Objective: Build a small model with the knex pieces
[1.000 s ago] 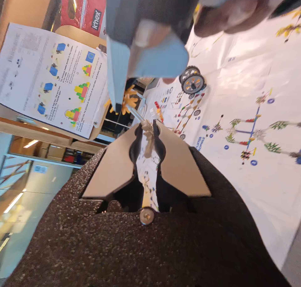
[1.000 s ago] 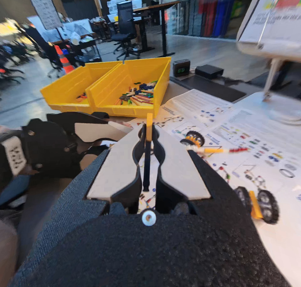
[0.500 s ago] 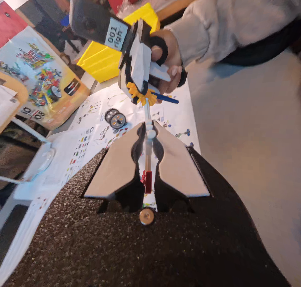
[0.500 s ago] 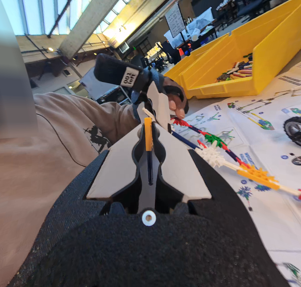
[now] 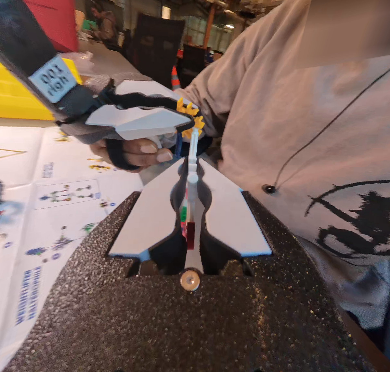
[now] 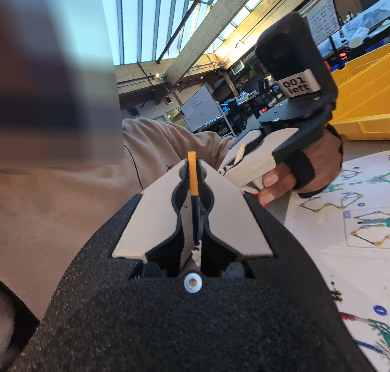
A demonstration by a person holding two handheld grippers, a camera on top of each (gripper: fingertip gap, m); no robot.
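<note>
My left gripper (image 5: pixel 191 161) is shut on a white rod (image 5: pixel 193 148) with a white connector, and a red piece (image 5: pixel 191 235) sits farther back between its fingers. The rod's far end meets a yellow-orange spoked connector (image 5: pixel 190 117). My right gripper (image 5: pixel 187 120) reaches in from the upper left, shut on that connector. A blue rod (image 5: pixel 179 145) hangs from the connector. In the right wrist view my right gripper (image 6: pixel 192 163) grips the connector (image 6: pixel 193 176) edge-on, with the blue rod (image 6: pixel 195 218) behind it. The left gripper (image 6: pixel 226 167) is just to the right, held in a hand.
A person's beige sweatshirt (image 5: pixel 295 129) fills the space right behind both grippers. A printed instruction sheet (image 5: pixel 42 182) covers the table and also shows in the right wrist view (image 6: pixel 337 235). Yellow bins (image 6: pixel 363 100) stand at the table's far side. A red box (image 5: pixel 42 13) stands behind. The left gripper's tips are roughly 4 centimetres from the right gripper's.
Both grippers have lifted from over the table and swung toward the person's chest. Each has kept its hold. The white rod still meets the orange connector.
</note>
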